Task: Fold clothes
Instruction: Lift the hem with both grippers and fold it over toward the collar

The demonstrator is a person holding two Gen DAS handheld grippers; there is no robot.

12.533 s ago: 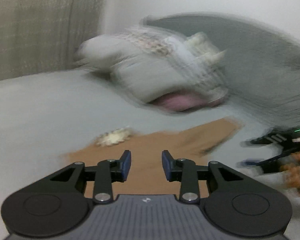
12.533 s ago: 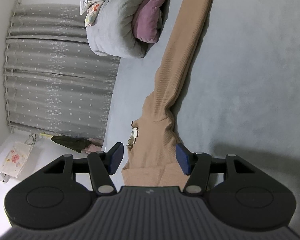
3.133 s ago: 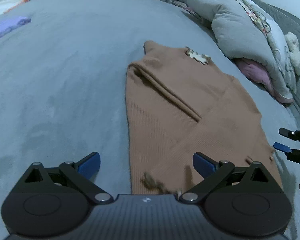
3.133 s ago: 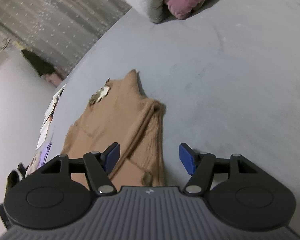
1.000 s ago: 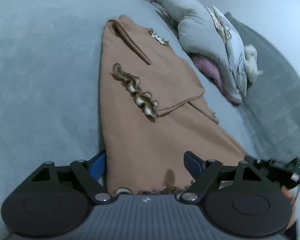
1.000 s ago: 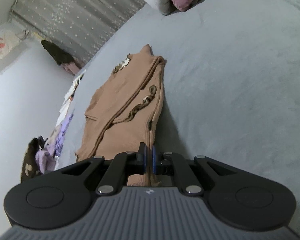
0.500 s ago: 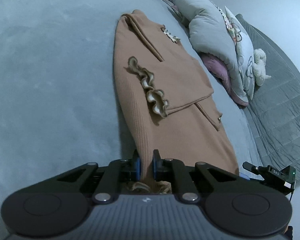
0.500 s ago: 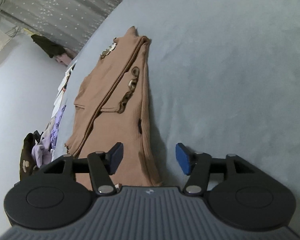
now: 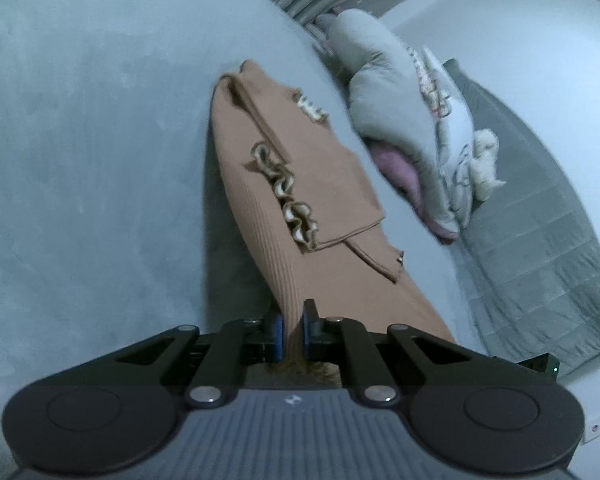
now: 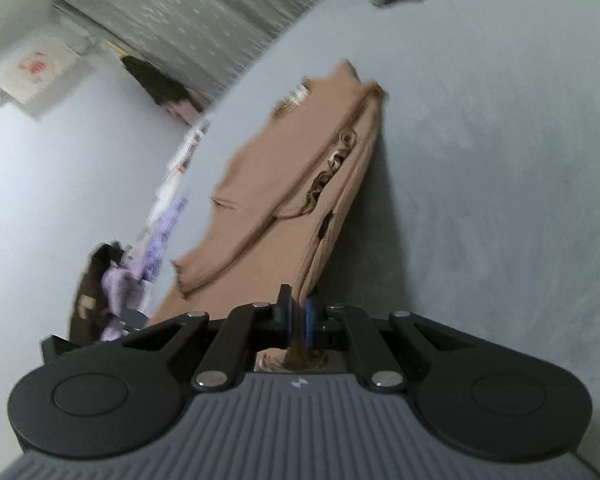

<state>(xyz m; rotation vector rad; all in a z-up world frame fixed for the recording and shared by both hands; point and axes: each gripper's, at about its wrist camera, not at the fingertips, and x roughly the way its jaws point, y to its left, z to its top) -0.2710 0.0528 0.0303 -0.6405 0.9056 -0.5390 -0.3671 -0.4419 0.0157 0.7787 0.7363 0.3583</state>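
Tan ribbed-knit garment with ruffled cuffs (image 9: 300, 200) stretched long and narrow on the grey-blue bed cover (image 9: 80, 160), both sleeves already laid across the body, frilly cuff (image 9: 288, 196) sitting on top. Near hem raised off the cover, far end resting flat by the grey quilted pillow bundle (image 9: 400, 120).

Left gripper (image 9: 291, 334) clenched on one corner of the hem, cloth bunched between the blue pads. Right gripper (image 10: 298, 326) pinched tight on the other corner, same story, fabric squeezed in the middle. Looks like the bottom-to-top fold, hem headed for the collar end.

Tips for doing it well, just guessing from how things lie:
- Keep both corners level and the same way apart, otherwise a skewed crease.
- Carry the hem low and forward rather than yanking up; knit that soft will likely sag in the middle and drag the sleeves out of place.
- Watch the loose cuff frill, probably the bit most prone to flipping or bunching under the fold.
- Land the hem square on the shoulders before letting go, both sides together.

Pile of purple and dark clothes (image 10: 132, 264) off at the bed edge in the right wrist view, well apart, no bother.
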